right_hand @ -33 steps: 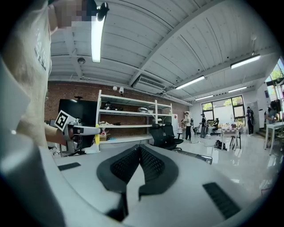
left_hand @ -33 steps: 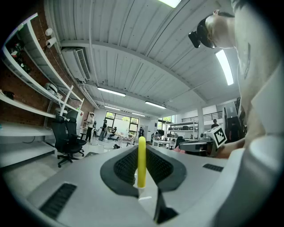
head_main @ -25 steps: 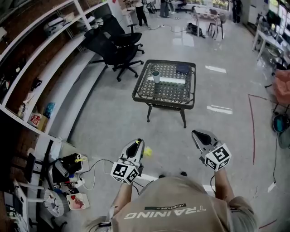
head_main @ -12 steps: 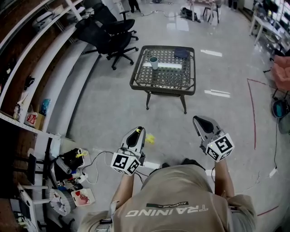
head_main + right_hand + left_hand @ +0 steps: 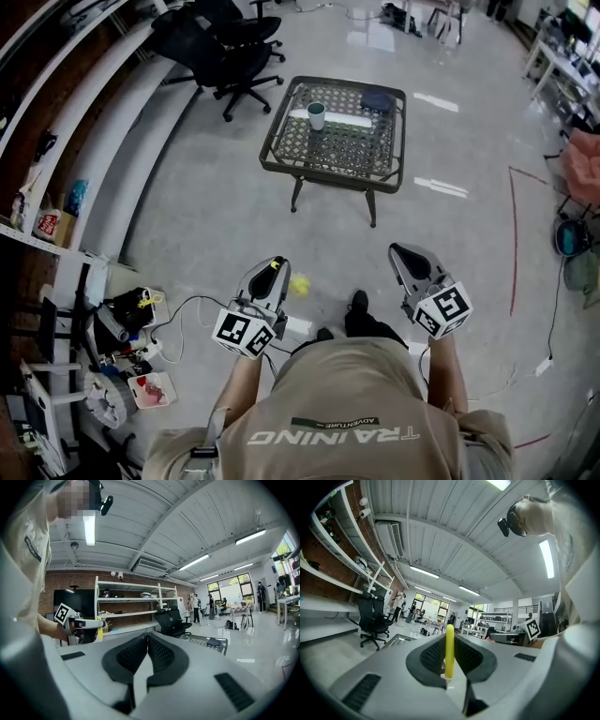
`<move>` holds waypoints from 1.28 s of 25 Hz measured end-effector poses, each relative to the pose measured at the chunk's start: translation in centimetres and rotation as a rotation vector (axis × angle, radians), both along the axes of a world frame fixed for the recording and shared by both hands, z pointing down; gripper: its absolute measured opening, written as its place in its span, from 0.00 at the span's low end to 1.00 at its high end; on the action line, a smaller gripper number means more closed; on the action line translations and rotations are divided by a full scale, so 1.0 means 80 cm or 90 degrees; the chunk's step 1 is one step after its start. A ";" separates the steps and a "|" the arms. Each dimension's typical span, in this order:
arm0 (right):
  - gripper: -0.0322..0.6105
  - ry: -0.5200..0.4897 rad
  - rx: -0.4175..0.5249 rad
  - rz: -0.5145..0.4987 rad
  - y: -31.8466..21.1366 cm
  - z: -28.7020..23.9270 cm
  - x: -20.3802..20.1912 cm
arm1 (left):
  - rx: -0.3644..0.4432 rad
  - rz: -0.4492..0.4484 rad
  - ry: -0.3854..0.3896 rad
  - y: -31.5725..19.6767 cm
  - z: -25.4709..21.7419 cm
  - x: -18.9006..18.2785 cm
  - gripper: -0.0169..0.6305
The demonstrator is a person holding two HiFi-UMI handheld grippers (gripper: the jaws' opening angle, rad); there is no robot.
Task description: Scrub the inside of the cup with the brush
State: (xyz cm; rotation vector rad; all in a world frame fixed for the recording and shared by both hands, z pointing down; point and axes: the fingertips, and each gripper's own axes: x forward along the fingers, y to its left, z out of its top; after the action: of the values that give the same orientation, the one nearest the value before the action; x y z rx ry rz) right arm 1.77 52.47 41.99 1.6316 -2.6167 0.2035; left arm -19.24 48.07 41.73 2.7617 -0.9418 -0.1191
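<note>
Cup (image 5: 317, 115) on table (image 5: 349, 155), far beyond left claw (image 5: 273, 266) tight around brush (image 5: 449, 648), right claw (image 5: 399, 252) closed.

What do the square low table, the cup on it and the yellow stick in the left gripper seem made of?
Square low table: dark frame, metal or rattan by its look, lattice top glinting as if glass-covered. Pale green cup: smooth, plastic or ceramic; too small to tell. Yellow stick, clamped in the left gripper: smooth, glossy, probably plastic.
</note>
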 end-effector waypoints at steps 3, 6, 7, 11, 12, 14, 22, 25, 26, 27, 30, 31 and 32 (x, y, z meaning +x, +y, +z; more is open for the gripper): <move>0.08 0.004 0.000 -0.024 -0.028 0.001 0.008 | -0.004 -0.013 0.010 -0.022 -0.007 0.015 0.11; 0.08 -0.008 0.012 -0.041 -0.059 -0.002 0.025 | 0.004 -0.023 0.008 -0.042 -0.017 0.037 0.11; 0.08 -0.010 0.015 -0.047 -0.069 -0.002 0.032 | 0.009 -0.024 0.006 -0.049 -0.020 0.047 0.10; 0.08 -0.022 0.021 -0.083 -0.099 -0.006 0.050 | 0.012 -0.029 0.023 -0.089 -0.032 0.081 0.11; 0.08 -0.021 0.020 -0.091 -0.106 -0.007 0.053 | 0.012 -0.031 0.027 -0.100 -0.035 0.087 0.10; 0.08 -0.020 0.009 -0.102 -0.123 -0.002 0.060 | 0.008 -0.042 0.032 -0.122 -0.041 0.093 0.11; 0.08 -0.027 -0.023 -0.158 -0.175 0.020 0.053 | 0.018 -0.097 0.013 -0.169 -0.044 0.069 0.10; 0.08 -0.020 -0.031 -0.166 -0.192 0.027 0.044 | 0.010 -0.093 0.010 -0.182 -0.033 0.064 0.10; 0.08 -0.009 -0.030 -0.168 -0.199 0.029 0.040 | 0.007 -0.089 0.010 -0.188 -0.027 0.063 0.10; 0.08 0.001 -0.029 -0.169 -0.206 0.030 0.035 | 0.002 -0.083 0.010 -0.195 -0.021 0.061 0.10; 0.08 0.009 -0.032 -0.169 -0.223 0.034 0.020 | -0.013 -0.062 0.014 -0.217 -0.002 0.055 0.10; 0.08 0.019 -0.035 -0.171 -0.226 0.036 0.014 | -0.013 -0.052 0.015 -0.223 0.000 0.053 0.11; 0.08 0.035 -0.034 -0.175 -0.230 0.037 0.009 | -0.009 -0.043 0.015 -0.230 -0.001 0.050 0.10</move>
State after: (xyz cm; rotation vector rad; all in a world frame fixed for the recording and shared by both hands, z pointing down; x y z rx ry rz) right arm 2.47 34.07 44.93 1.2261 -2.7290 0.2097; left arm -15.20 29.70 41.68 2.7105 -1.0262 -0.1562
